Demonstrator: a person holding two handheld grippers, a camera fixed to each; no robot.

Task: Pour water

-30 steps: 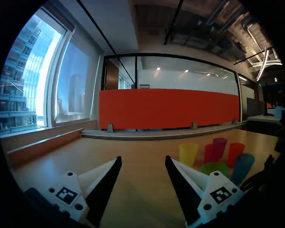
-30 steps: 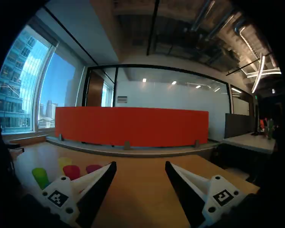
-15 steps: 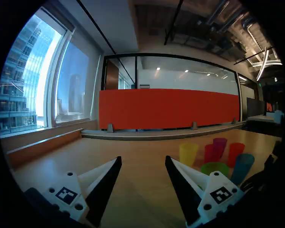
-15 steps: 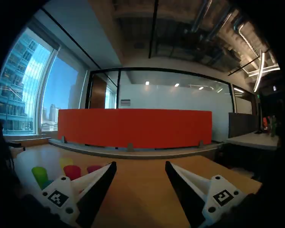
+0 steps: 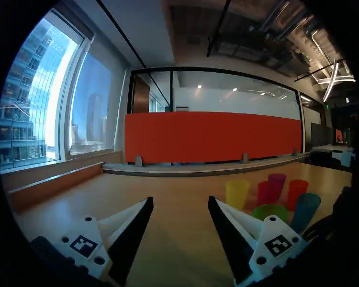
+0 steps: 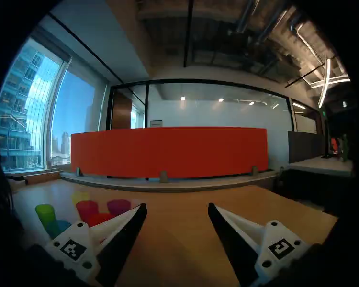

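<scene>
Wooden surface (image 5: 74, 205) is running wide to its far edge under the orange divider (image 5: 213, 136), leaving open room. Right gripper (image 6: 177, 206) is dipping toward the coloured cups (image 6: 87, 209) clustered at its left, showing more of them; left gripper (image 5: 179, 200) is holding steady. Both jaws are gaping, grasping nothing.

orange partition (image 5: 213, 136) behind wooden table (image 5: 179, 191), tall windows (image 5: 36, 95) at left.

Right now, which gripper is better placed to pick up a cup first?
Probably left. Both are open and empty, but the cups sit just beside the left gripper; from the right gripper they look smaller and farther off.
</scene>
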